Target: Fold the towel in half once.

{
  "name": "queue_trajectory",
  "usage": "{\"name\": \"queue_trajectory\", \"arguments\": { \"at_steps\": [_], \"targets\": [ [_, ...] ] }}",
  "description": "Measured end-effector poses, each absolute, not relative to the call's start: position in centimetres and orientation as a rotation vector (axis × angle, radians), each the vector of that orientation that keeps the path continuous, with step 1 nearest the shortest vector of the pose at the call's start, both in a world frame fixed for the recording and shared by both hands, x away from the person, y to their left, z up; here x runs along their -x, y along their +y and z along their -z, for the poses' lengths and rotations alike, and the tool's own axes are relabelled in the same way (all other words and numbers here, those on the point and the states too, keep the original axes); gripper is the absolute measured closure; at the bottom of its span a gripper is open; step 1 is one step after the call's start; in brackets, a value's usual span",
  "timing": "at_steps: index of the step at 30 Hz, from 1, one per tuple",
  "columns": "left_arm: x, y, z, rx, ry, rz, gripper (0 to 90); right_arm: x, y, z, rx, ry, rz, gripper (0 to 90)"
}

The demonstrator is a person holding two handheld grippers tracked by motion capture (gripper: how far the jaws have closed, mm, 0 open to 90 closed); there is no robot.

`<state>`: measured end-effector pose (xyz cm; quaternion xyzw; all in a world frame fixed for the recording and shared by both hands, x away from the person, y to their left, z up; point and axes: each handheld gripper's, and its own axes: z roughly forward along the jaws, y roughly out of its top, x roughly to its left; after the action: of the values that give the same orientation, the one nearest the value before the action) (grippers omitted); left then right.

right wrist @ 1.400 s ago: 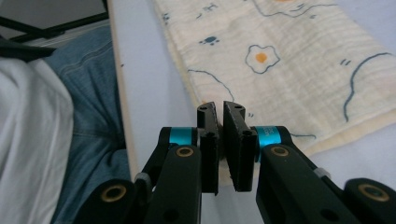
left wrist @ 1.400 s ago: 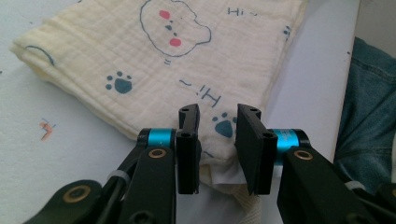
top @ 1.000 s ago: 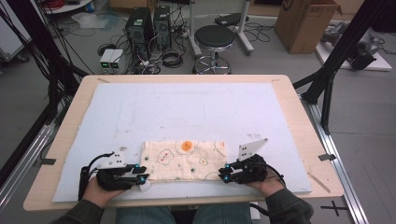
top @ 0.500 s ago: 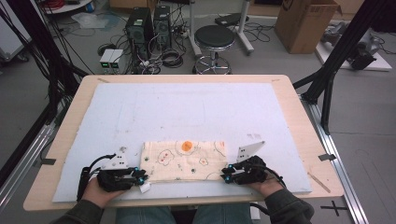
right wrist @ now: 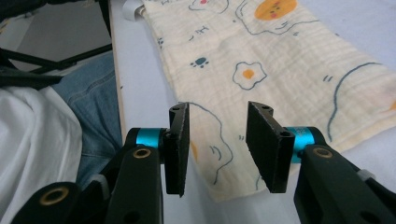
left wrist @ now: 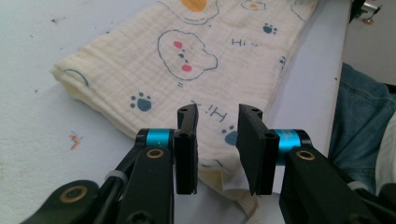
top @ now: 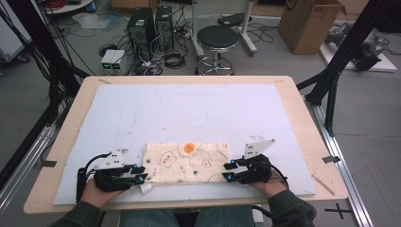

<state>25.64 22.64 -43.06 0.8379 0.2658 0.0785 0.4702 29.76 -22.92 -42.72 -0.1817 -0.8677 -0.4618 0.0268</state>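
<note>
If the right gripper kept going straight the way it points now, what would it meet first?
Most likely the near corner of the folded cream printed muslin cloth: the right gripper, fingers apart after opening, points straight at it.

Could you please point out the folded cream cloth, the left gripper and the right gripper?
Folded cream cotton cloth with cartoon prints point(top: 187, 162): high view, middle of its top face.
Left gripper point(left wrist: 217, 140): left gripper view, between its fingertips.
Right gripper point(right wrist: 217, 137): right gripper view, between its fingertips.

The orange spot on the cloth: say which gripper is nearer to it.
Right, narrowly. The right gripper sits at the cloth's right near corner; the left gripper at its left near corner. The orange spot lies slightly right of middle.
</note>
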Motion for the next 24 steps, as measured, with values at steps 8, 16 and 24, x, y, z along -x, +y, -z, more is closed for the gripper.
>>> {"name": "queue_trajectory", "arguments": {
  "at_steps": [8, 16, 24],
  "targets": [
    [-25.9, 22.9, 42.9, -2.026, 0.674, -0.197, 63.9, -30.3, -23.1, 42.5, 0.644, -2.687, 1.472, 52.6],
    [-26.1, 23.0, 42.7, -2.005, 0.689, -0.223, 61.8, -30.6, -23.1, 42.3, 0.721, -2.694, 1.504, 44.9],
    [-26.4, 23.1, 42.5, -1.983, 0.711, -0.243, 59.2, -31.1, -23.4, 42.0, 0.818, -2.685, 1.561, 35.9]
  ]
}}
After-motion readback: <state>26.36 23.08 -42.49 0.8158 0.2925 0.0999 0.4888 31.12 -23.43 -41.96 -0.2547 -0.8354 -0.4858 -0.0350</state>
